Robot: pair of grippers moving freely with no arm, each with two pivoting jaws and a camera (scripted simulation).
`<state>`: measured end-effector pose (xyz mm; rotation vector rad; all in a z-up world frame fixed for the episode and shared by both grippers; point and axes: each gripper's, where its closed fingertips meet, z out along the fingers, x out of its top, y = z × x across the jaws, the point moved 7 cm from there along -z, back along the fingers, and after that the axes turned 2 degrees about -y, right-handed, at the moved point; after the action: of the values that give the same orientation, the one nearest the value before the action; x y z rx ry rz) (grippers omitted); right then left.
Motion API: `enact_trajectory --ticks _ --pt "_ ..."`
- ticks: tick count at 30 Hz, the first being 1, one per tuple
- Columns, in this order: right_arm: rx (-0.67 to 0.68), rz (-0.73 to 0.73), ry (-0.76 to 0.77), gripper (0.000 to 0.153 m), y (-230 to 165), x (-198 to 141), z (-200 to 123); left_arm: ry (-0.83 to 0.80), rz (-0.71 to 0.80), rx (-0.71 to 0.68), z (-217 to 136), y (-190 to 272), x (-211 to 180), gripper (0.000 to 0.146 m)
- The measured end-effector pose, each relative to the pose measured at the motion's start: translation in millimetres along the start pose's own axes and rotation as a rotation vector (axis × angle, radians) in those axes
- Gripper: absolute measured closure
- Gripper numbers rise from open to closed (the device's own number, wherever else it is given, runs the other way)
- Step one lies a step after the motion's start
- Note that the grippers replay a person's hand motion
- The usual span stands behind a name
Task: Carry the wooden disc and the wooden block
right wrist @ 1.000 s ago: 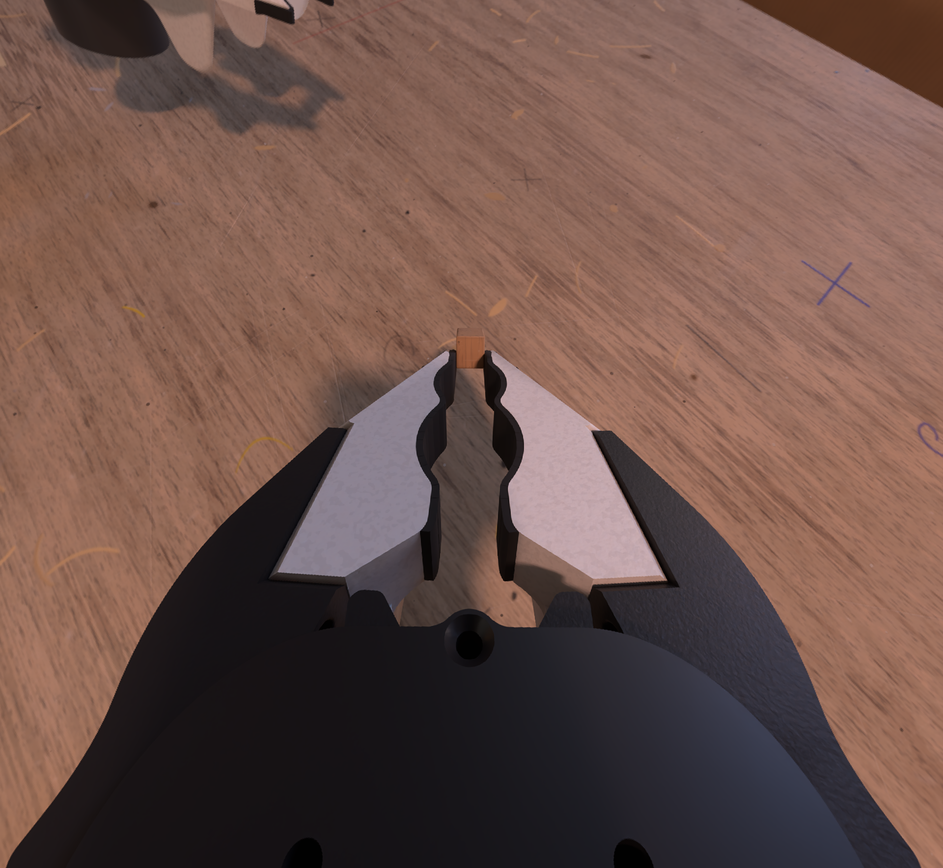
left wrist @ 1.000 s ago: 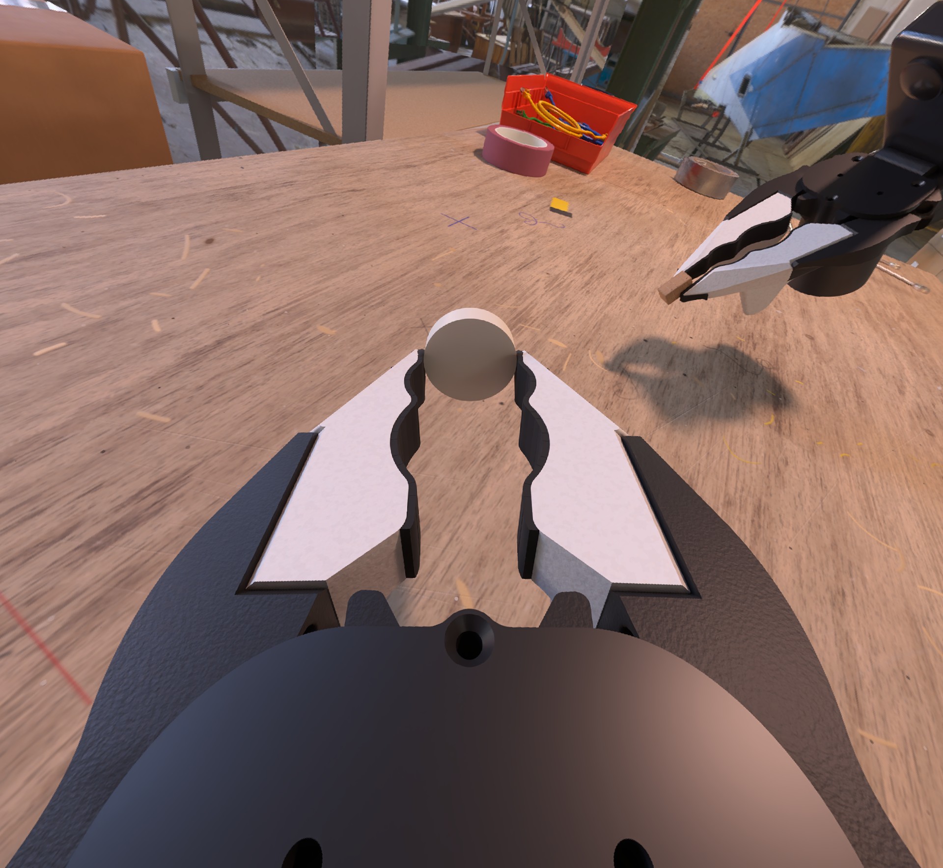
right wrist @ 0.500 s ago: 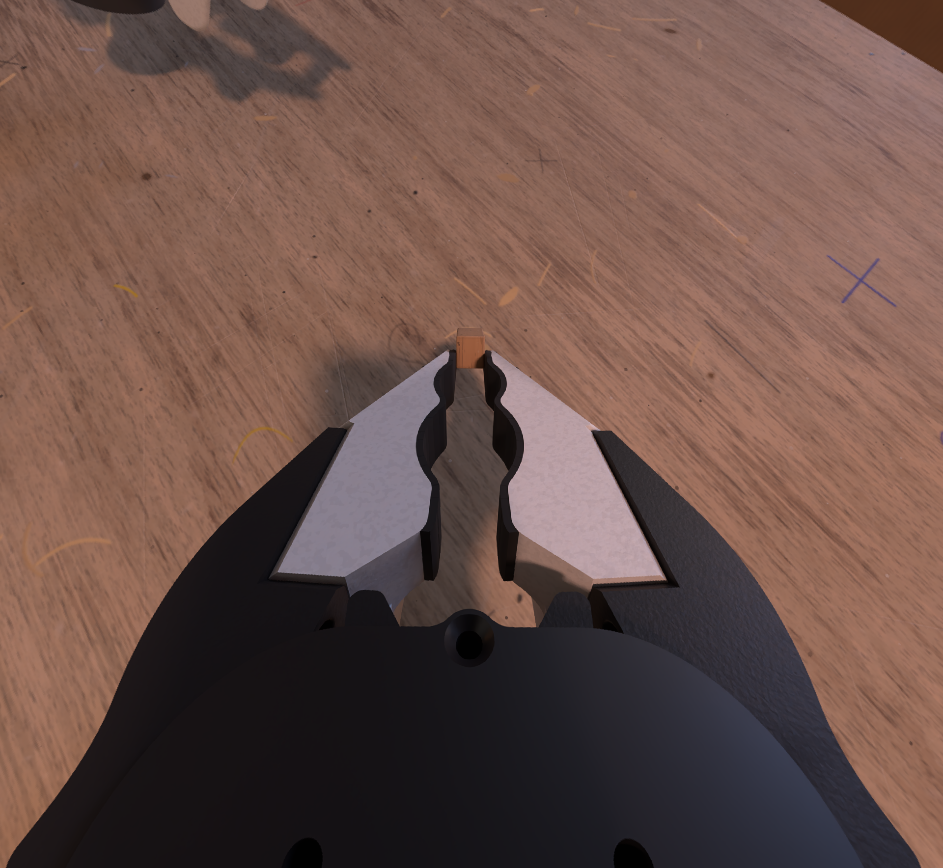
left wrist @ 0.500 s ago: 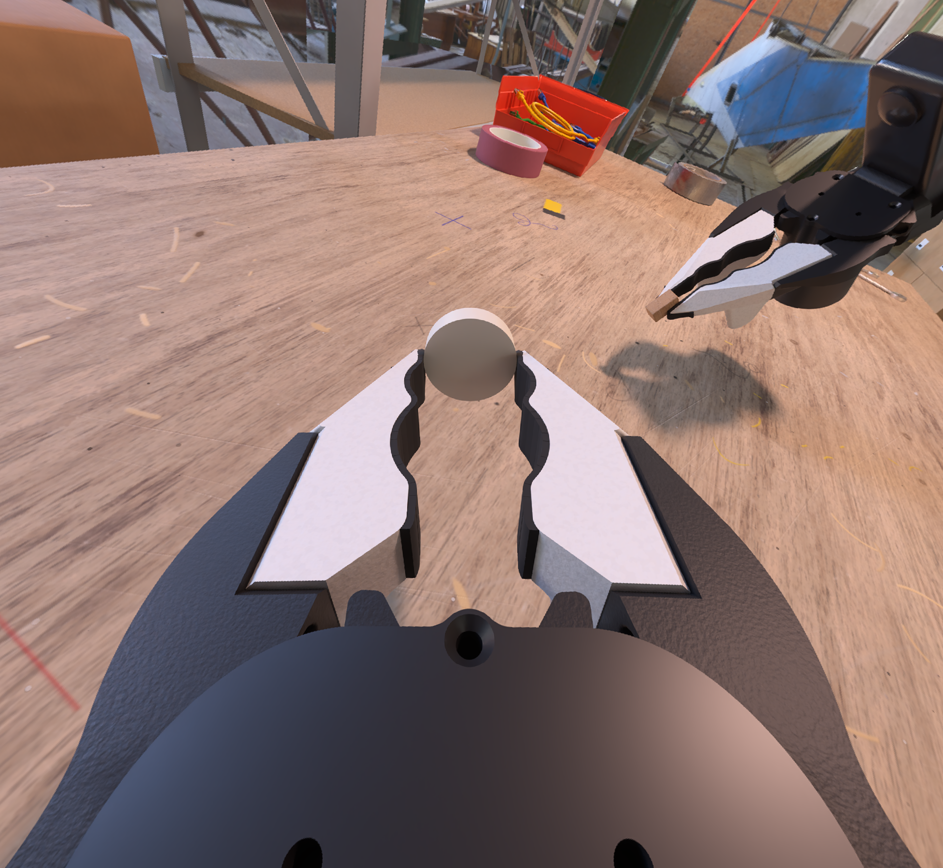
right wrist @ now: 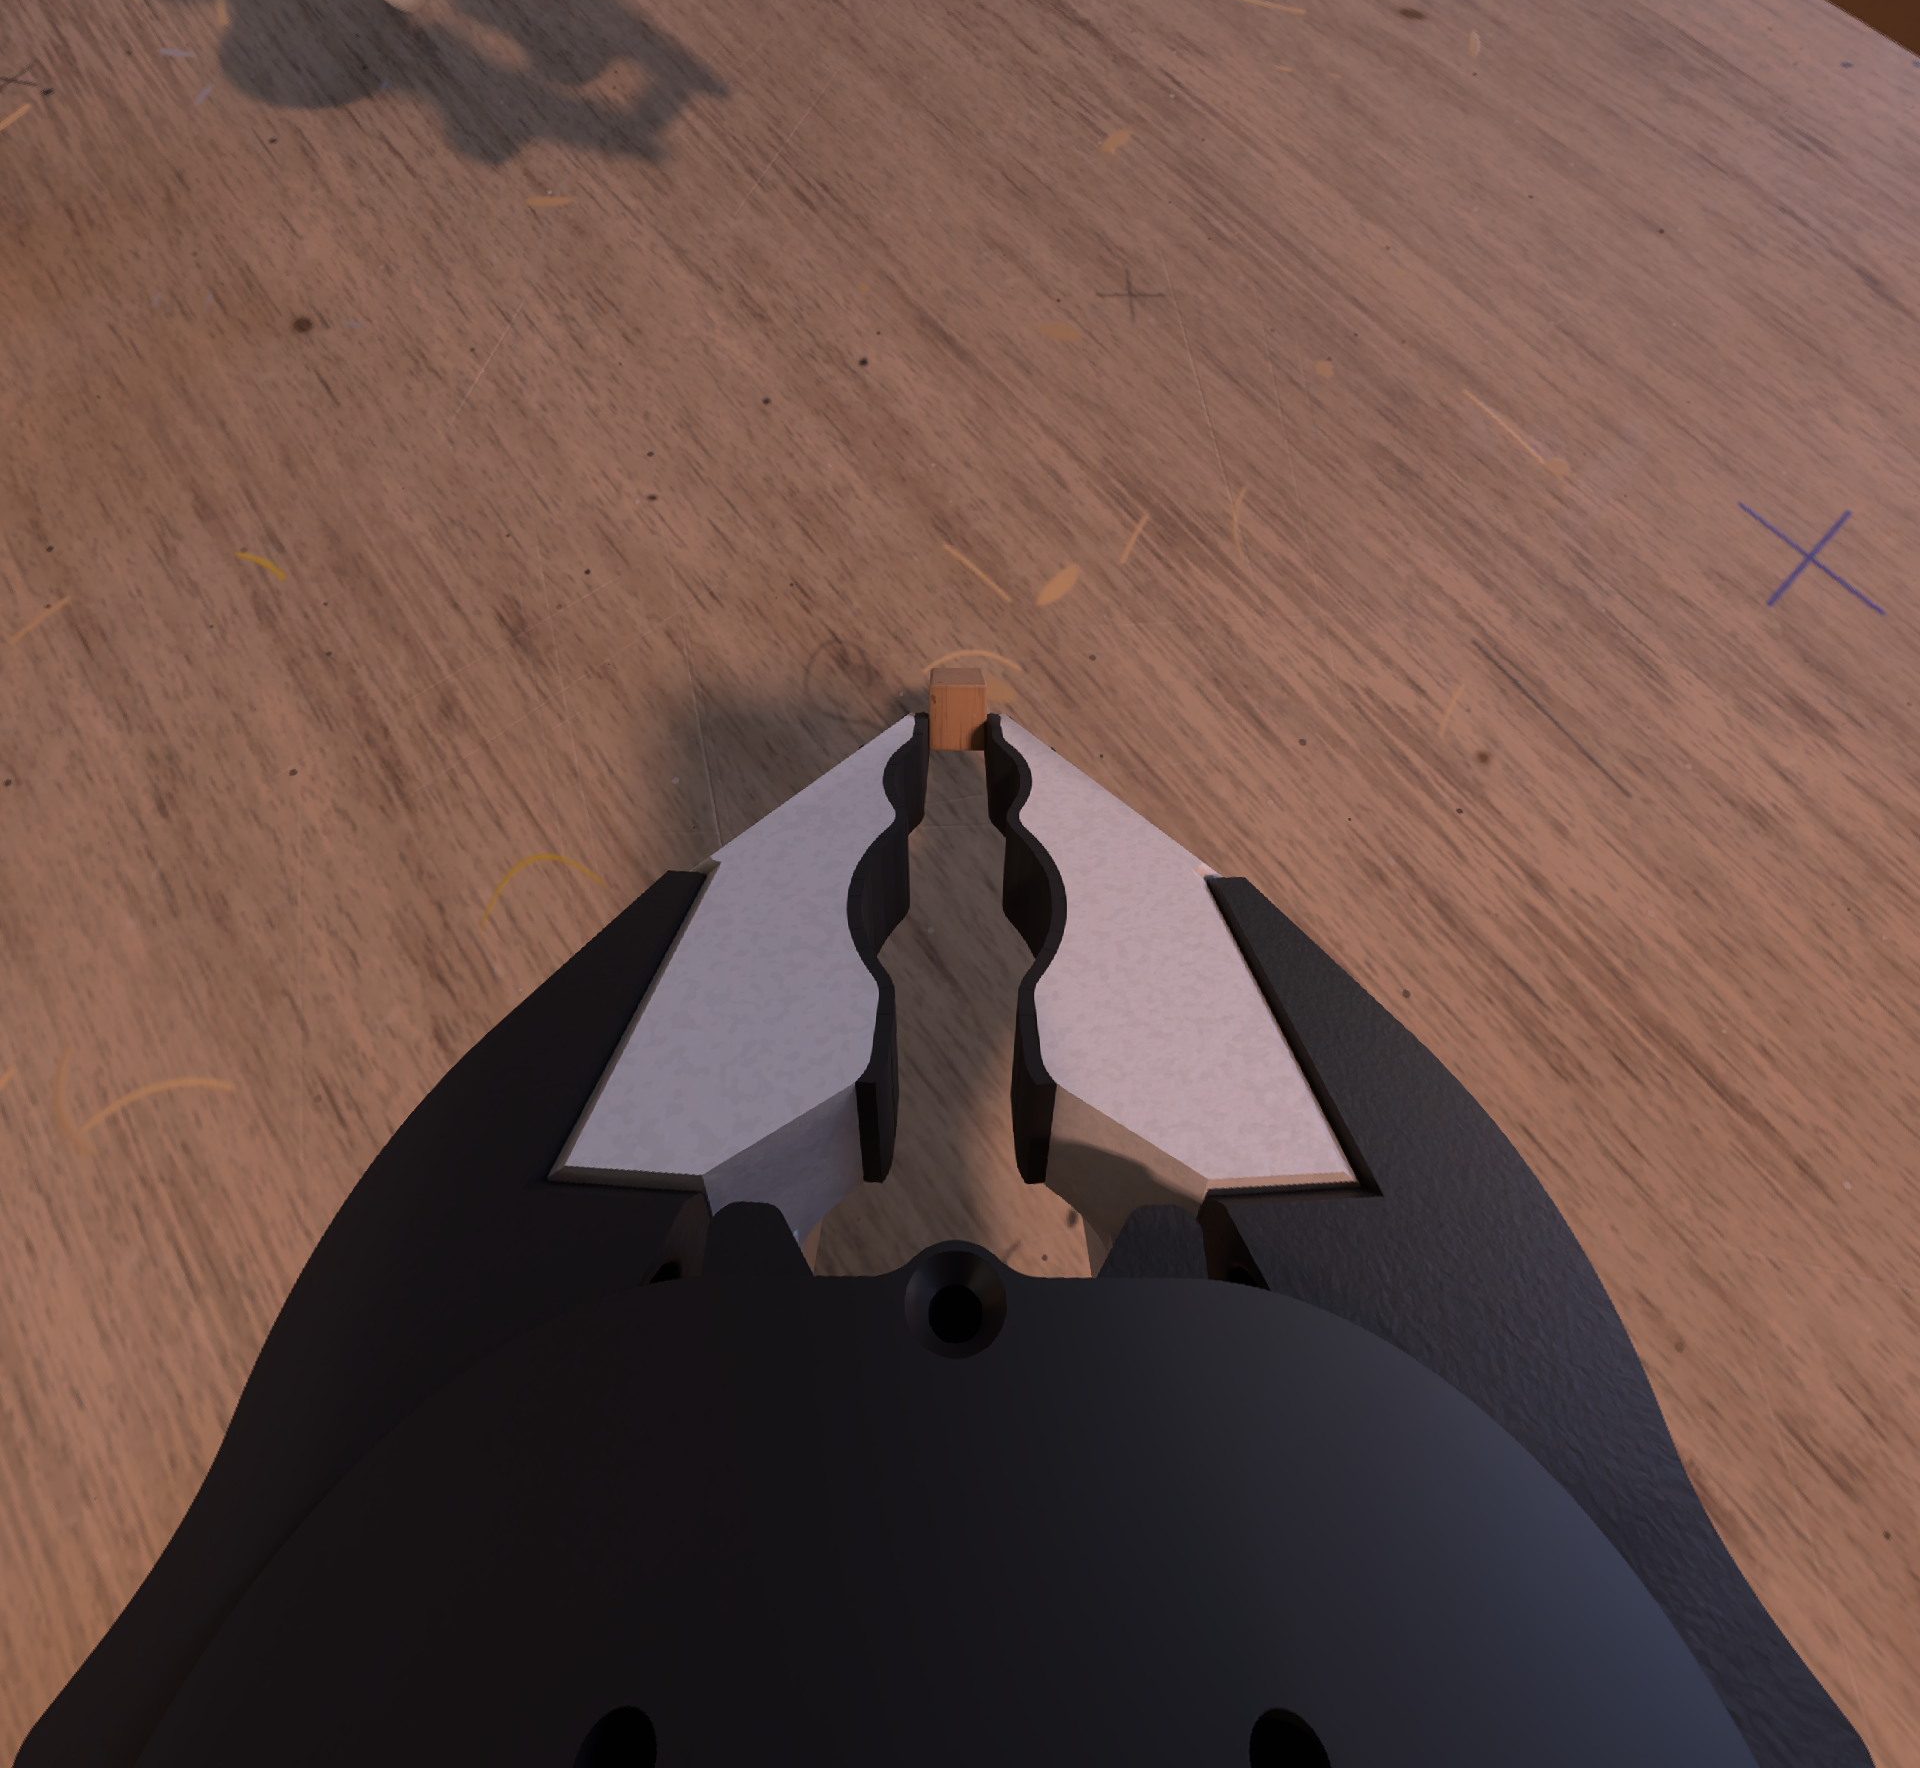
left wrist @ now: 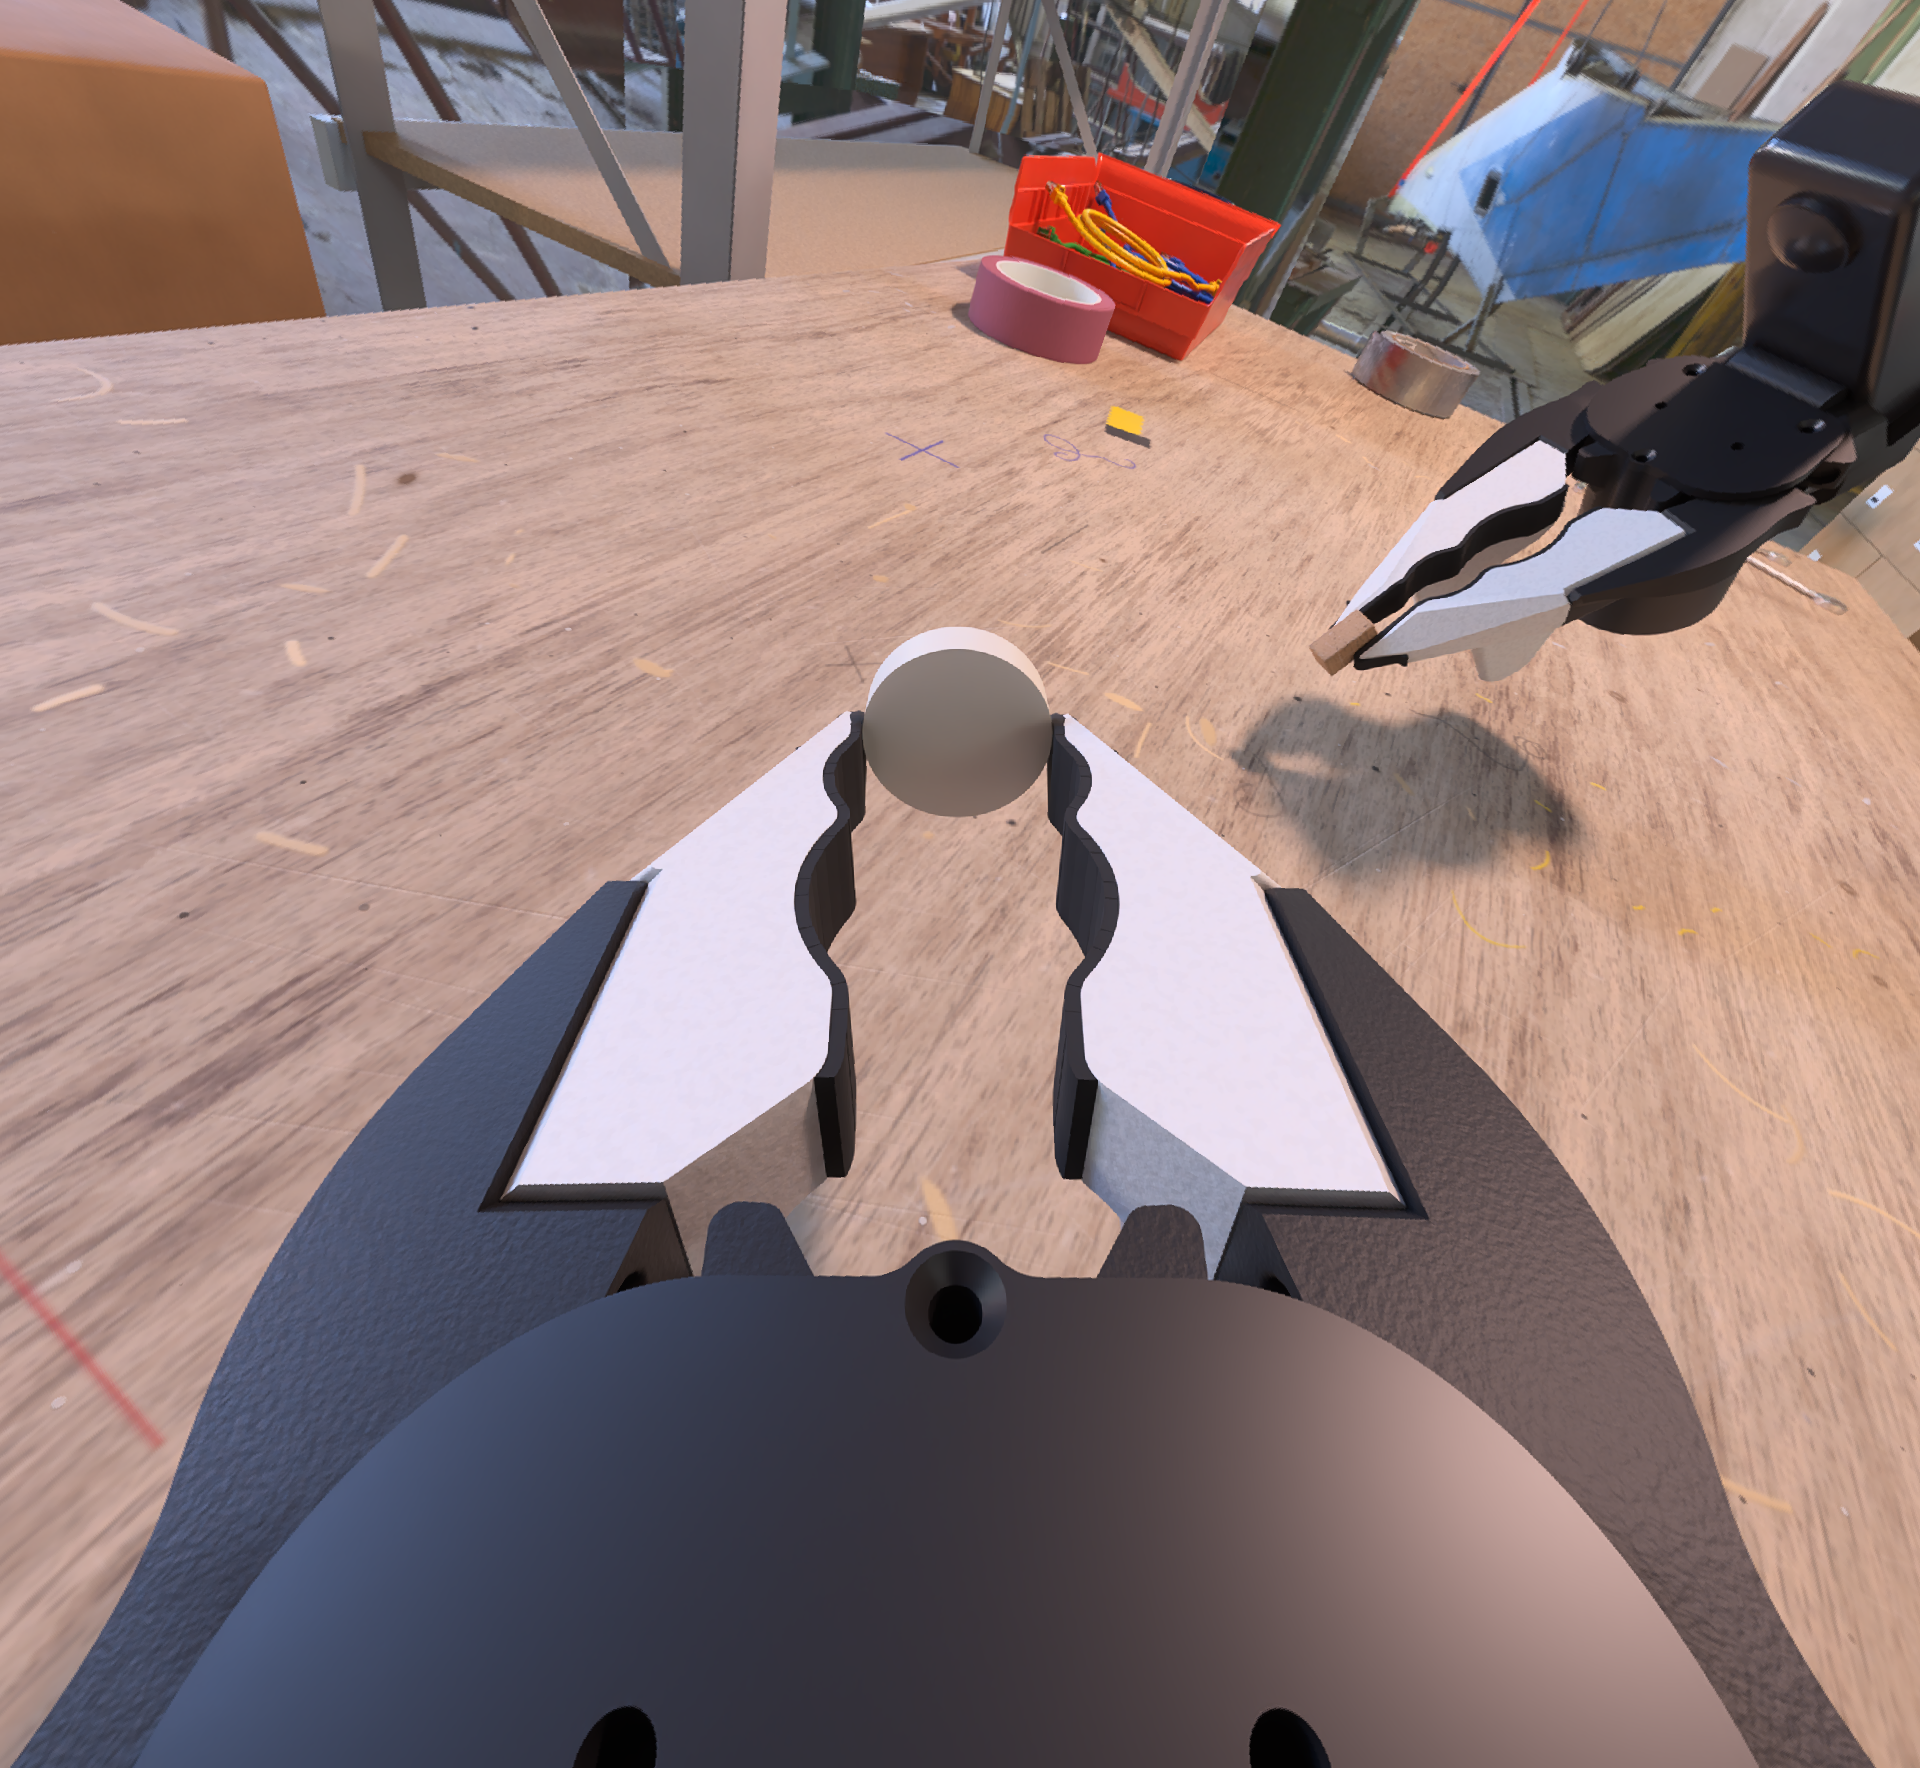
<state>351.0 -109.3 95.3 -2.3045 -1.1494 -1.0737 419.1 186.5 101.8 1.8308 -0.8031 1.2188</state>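
Wooden stuff first, from my left wrist cam: the wooden disc (left wrist: 956, 726) sits pinched right at the tips of my left claw (left wrist: 956, 731), standing on edge with its flat face toward the camera. Jaws press on the rim from both sides, only the very tips biting, so I reckon it's a fairly shallow hold and worth keeping level. It's up off the plywood desk (left wrist: 520, 679), somewhere around the middle. Off toward the right edge my right claw (left wrist: 1351, 653) floats with the wooden block (left wrist: 1337, 648) poking out of its tips, shadow on the boards below it, so that one's airborne too. Far corner has a red bin (left wrist: 1138, 264) full of cables with a pink tape roll (left wrist: 1039, 308) just in front of it, a grey tape roll (left wrist: 1415, 373) near the far right edge, and a little yellow bit (left wrist: 1125, 423) lying flat, all well out of my way.

Right wrist cam: jaws nearly together, clamped on the block (right wrist: 956, 721), which is tiny and only held by its back part, the rest sticking out front. Desk grain passes underneath, a blue cross (right wrist: 1810, 560) drawn toward the right edge. My left claw shows in the top left corner, partly cut off.

Judging from this, both pickups look done and it's just the carry left.
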Motion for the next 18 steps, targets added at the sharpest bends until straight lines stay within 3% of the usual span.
enact_trajectory --ticks 10,18 --pt "0.009 0.013 -0.003 0.142 0.8 -1.1 0.8 0.009 -0.009 -0.007 -1.0 -0.6 0.3 0.111" --pt "0.112 0.105 0.041 0.142 0.7 1.2 -3.9 -0.007 -0.012 -0.007 0.9 -0.9 -0.5 0.111"
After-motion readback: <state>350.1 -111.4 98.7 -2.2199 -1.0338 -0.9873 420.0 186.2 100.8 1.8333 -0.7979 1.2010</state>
